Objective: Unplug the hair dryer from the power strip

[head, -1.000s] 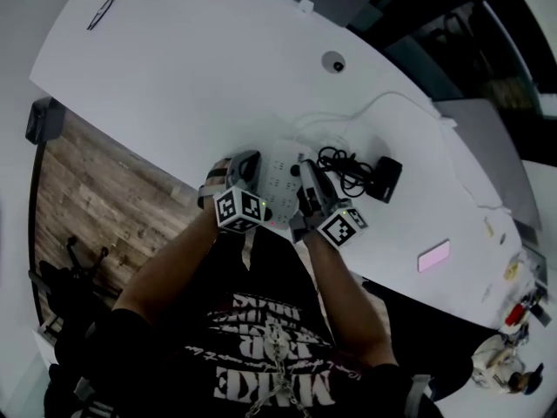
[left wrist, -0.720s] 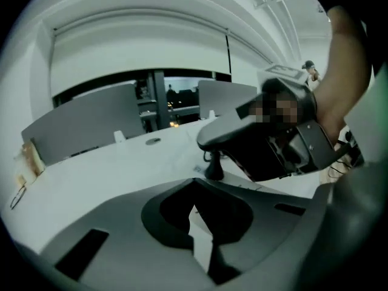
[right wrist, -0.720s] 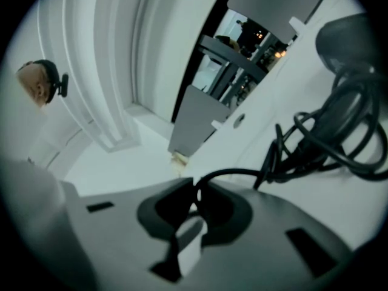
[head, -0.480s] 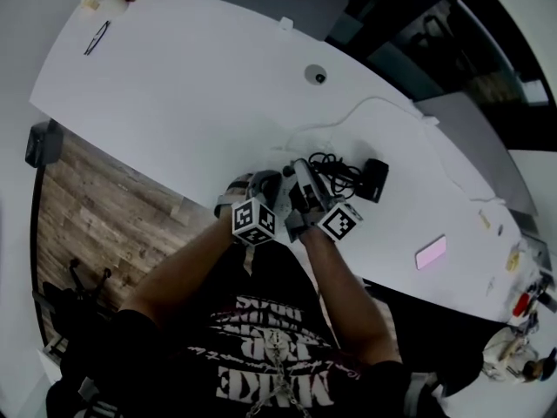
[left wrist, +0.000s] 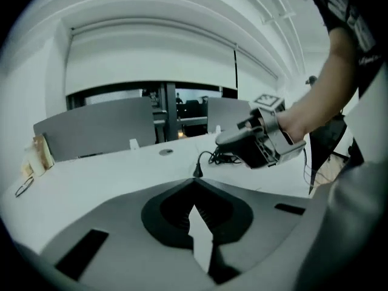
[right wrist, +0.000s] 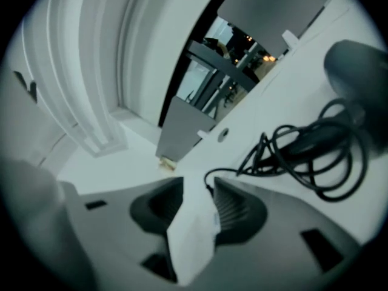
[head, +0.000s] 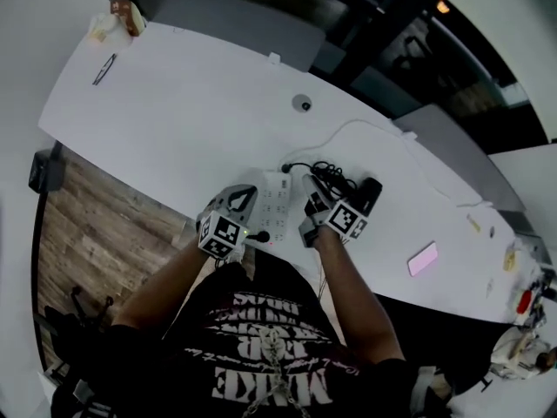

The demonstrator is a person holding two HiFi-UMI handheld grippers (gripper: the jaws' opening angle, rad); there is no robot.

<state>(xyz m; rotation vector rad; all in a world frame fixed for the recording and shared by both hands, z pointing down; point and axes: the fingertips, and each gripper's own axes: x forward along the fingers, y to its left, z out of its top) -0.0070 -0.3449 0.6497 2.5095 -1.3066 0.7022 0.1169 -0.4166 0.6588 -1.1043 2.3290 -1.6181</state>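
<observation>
Hair dryer [head: 369, 195] is black and lies on the white counter [head: 174, 111], right of the power strip [head: 274, 205] and just past the right tongs [head: 312, 197]. In the head view its long axis runs roughly from the near edge toward the far edge, far end tipped a little right. I can't tell which end is the nozzle.

Its black cord [head: 333, 177] is bunched in loops between the dryer and the strip. One strand arcs left to the plug [head: 285, 167] at the strip's far end. In the left gripper view the plug [left wrist: 196, 171] stands near upright, cord out the top. I can't tell if the prongs are seated in a socket.

The strip is white, long axis near edge to far edge, between the two tongs.

Right tongs: jaws opening, pads well apart, pressing on nothing. Only white surface shows in the gap, with the cord end just beyond the tips.

Left tongs [head: 249, 193]: tips together, only a thin slit lower down, nothing held. They sit at the strip's left side.
</observation>
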